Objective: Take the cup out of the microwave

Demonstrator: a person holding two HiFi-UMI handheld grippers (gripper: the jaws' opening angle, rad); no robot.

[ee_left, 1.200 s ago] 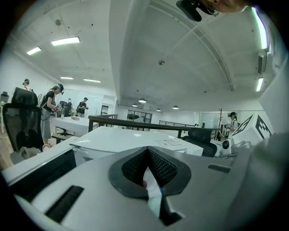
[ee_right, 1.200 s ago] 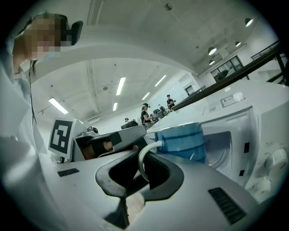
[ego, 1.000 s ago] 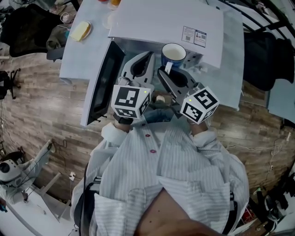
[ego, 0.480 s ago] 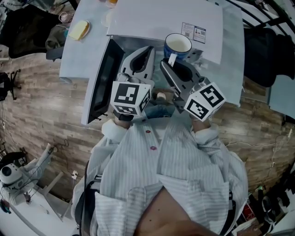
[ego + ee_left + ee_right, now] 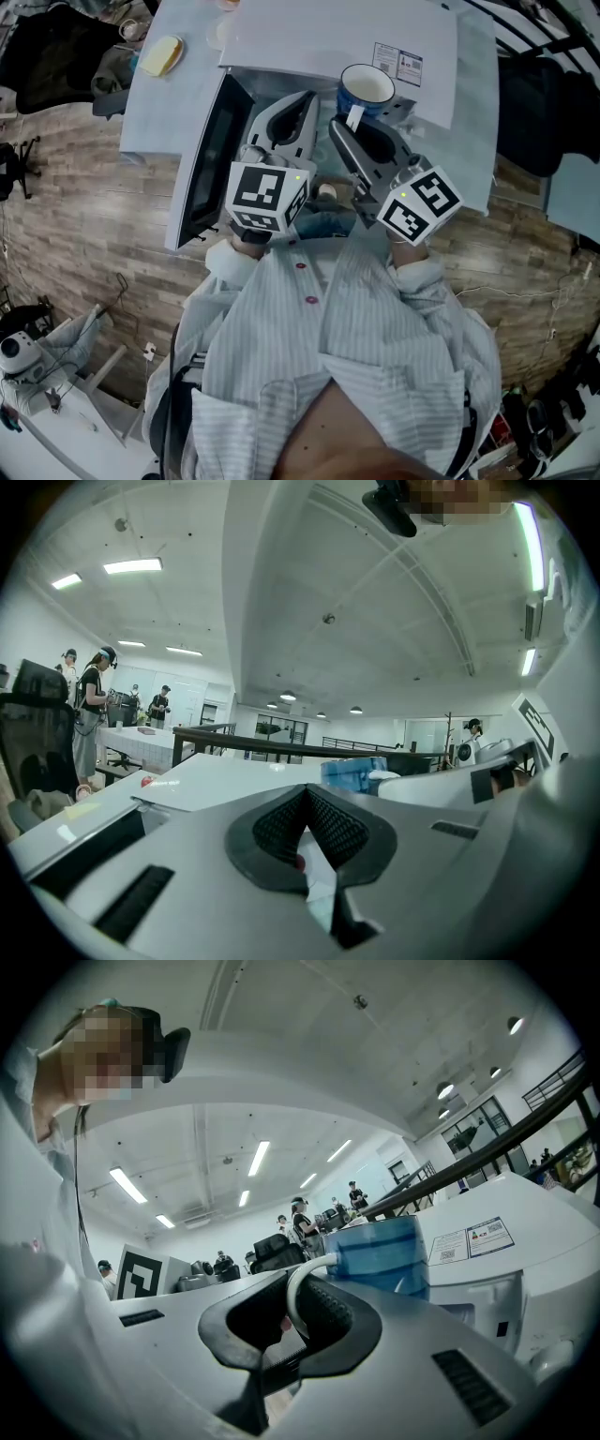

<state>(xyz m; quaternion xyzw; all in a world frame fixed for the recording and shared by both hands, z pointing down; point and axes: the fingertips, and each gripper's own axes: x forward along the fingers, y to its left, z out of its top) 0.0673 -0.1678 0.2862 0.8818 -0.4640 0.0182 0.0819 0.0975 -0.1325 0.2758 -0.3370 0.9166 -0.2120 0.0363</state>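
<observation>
At the microwave [image 5: 309,37] mouth, right gripper [image 5: 351,122] is pinching the cup [image 5: 366,89] handle [image 5: 298,1288] to carry it upright; left gripper [image 5: 305,101] is idling closed.

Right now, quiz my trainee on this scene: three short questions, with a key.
1. True or false: the microwave door is open.
2. Which gripper's fingers clamp the cup by its handle?
3. Fill in: the cup's outer wall is ____.
Key: 1 true. 2 the right gripper. 3 blue.
</observation>
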